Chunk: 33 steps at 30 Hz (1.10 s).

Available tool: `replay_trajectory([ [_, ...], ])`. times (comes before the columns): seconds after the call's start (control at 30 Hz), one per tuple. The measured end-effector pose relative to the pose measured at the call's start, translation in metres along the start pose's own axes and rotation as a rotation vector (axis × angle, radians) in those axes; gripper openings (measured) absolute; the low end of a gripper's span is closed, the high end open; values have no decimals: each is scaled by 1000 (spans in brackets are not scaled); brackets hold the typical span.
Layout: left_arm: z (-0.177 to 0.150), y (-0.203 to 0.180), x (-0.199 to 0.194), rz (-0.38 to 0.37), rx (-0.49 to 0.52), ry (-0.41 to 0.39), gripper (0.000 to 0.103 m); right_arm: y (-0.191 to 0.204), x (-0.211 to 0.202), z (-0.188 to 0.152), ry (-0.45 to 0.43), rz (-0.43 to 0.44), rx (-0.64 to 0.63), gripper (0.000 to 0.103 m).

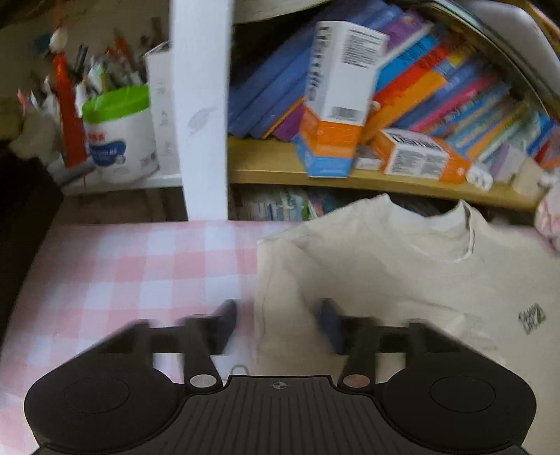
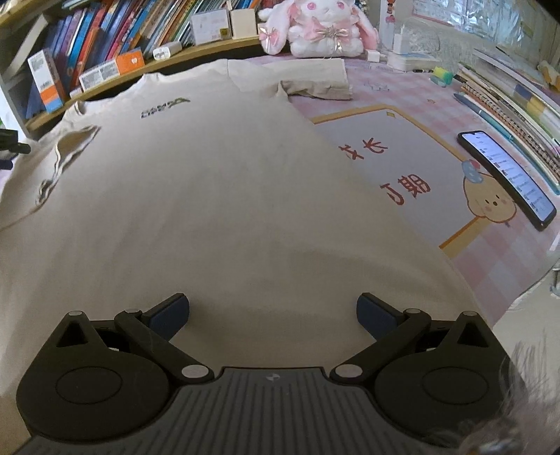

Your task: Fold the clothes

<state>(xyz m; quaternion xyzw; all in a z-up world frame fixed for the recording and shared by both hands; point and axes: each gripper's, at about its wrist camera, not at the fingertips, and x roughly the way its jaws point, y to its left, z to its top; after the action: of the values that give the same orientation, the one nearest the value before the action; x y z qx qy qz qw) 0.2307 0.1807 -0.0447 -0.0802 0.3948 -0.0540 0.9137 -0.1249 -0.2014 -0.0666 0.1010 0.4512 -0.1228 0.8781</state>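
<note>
- Left wrist view: the left gripper (image 1: pixel 278 323) sits low in the frame, its fingers apart with nothing between them, straddling the side edge of the cream T-shirt (image 1: pixel 402 280).
- The T-shirt fills the right half of this frame, collar toward the top, lying flat on a pink checked tablecloth (image 1: pixel 140 273) that shows bare at centre left.
- Across the top, blurred, a shelf (image 1: pixel 297 171) holds leaning books (image 1: pixel 455 87) and boxes; a green-lidded tub (image 1: pixel 117 133) stands at upper left.
- Right wrist view: the right gripper (image 2: pixel 273 311) is at the bottom, fingers wide apart and empty, over the shirt's lower part.
- The T-shirt (image 2: pixel 210 192) spreads over most of the frame, one sleeve folded in at top centre.
- A phone (image 2: pixel 507 175) lies at the right edge beside a printed mat (image 2: pixel 402 147); a pink-and-white plush rabbit (image 2: pixel 318 26) sits at top centre.
</note>
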Motion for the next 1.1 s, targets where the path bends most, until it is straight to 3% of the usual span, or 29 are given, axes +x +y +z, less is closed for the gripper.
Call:
replay_trajectory([
  [0.13, 3, 40, 1, -17, -192, -12, 3, 3, -3, -5, 7, -21, 2, 103],
  [0.2, 3, 47, 5, -33, -221, 8, 7, 3, -4, -7, 9, -28, 8, 103],
  [0.33, 3, 50, 1, -44, -210, 10, 21, 5, -4, -8, 9, -43, 12, 103],
  [0.57, -24, 50, -42, -111, -191, -15, 24, 10, -4, -8, 9, -49, 29, 103],
  [0.67, -43, 36, -69, -150, -139, -42, 24, 11, -5, -8, 5, -49, 43, 103],
  [0.87, -89, -8, -120, -178, 13, -77, 46, 23, -9, -7, -17, -42, 43, 103],
  [1.1, -148, -35, -161, -147, 20, -26, 64, 37, -23, -10, -52, -25, 9, 103],
])
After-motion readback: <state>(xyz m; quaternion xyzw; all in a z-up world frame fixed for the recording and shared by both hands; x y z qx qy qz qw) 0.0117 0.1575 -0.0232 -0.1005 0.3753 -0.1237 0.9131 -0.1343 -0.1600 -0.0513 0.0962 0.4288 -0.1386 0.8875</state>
